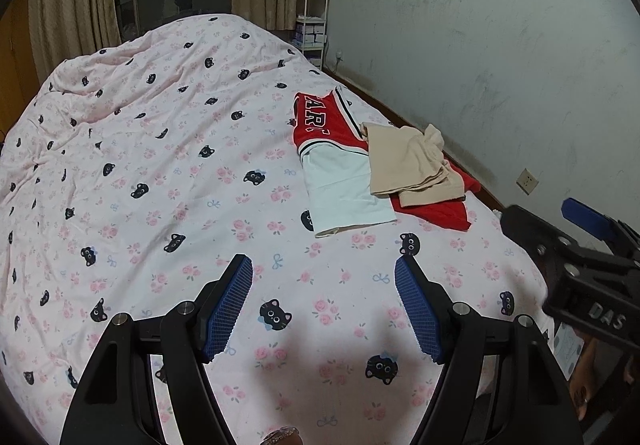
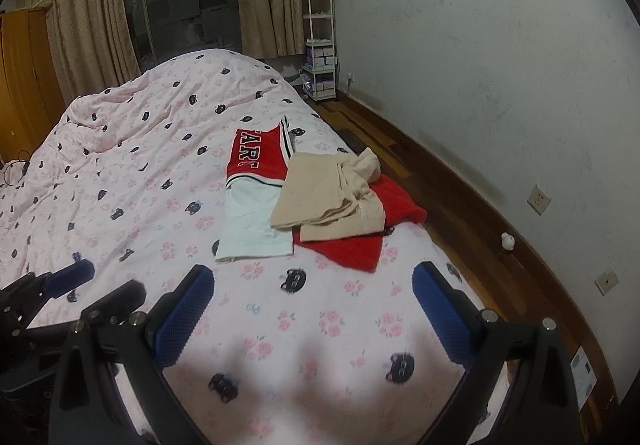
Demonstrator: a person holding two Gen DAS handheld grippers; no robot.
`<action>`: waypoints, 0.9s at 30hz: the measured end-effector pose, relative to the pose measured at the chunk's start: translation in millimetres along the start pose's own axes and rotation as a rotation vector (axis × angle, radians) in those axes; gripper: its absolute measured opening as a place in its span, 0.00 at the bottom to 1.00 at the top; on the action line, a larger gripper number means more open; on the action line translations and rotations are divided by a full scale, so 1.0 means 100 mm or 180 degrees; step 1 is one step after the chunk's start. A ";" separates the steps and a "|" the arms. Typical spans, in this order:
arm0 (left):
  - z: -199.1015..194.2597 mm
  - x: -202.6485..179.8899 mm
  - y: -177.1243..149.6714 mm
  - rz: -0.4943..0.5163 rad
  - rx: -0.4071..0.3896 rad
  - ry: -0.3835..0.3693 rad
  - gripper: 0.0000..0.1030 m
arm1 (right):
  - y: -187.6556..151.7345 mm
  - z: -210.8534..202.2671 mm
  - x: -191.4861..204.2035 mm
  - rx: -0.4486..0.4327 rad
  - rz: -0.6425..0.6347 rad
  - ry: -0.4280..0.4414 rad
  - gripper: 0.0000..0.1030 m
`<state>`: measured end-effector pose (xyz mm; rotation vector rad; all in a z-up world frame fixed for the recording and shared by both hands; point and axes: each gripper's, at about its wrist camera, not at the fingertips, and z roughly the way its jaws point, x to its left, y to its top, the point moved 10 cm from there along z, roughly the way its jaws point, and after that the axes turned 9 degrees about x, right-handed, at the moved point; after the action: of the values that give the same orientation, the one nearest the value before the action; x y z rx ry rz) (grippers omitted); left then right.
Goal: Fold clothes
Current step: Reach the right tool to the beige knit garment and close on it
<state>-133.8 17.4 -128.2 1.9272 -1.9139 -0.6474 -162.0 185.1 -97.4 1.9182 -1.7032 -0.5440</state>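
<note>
Both the left gripper and right gripper are held wide apart, empty. The crumpled beige cotton garment, atop the red-and-white jersey near the bed's right edge, is best taken first by its corners.

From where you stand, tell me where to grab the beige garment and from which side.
Grip the beige garment at its near-left corner, which lies flat on the red and white jersey, coming in low from the near side. That edge is free and faces the open right gripper; the far end, toward the wall, is bunched. The left gripper is open too and could probably take the adjacent corner.
</note>
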 end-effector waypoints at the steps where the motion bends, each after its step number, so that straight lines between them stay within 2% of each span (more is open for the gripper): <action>1: 0.03 0.00 0.01 -0.0005 0.0010 -0.0003 0.67 | 0.03 0.06 -0.01 0.0004 -0.0008 -0.0003 0.98; 9: 0.29 0.04 0.08 -0.0038 0.0092 -0.0023 0.67 | 0.18 0.65 -0.07 0.0004 -0.0048 0.0019 0.96; 11: 0.35 0.05 0.09 -0.0056 0.0115 -0.0039 0.67 | 0.22 0.79 -0.07 0.0031 -0.0052 0.0033 0.90; 19: 0.49 0.09 0.10 -0.0090 0.0171 -0.0068 0.67 | 0.39 1.42 -0.05 0.0232 -0.0121 0.0043 0.54; 27: 0.61 0.13 0.09 -0.0129 0.0249 -0.0106 0.67 | 0.52 1.75 -0.06 0.0241 -0.0128 -0.0104 0.55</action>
<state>-174.5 9.0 -175.2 2.0196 -1.9521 -0.6286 -309.9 167.8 -203.5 2.0109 -1.7316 -0.5358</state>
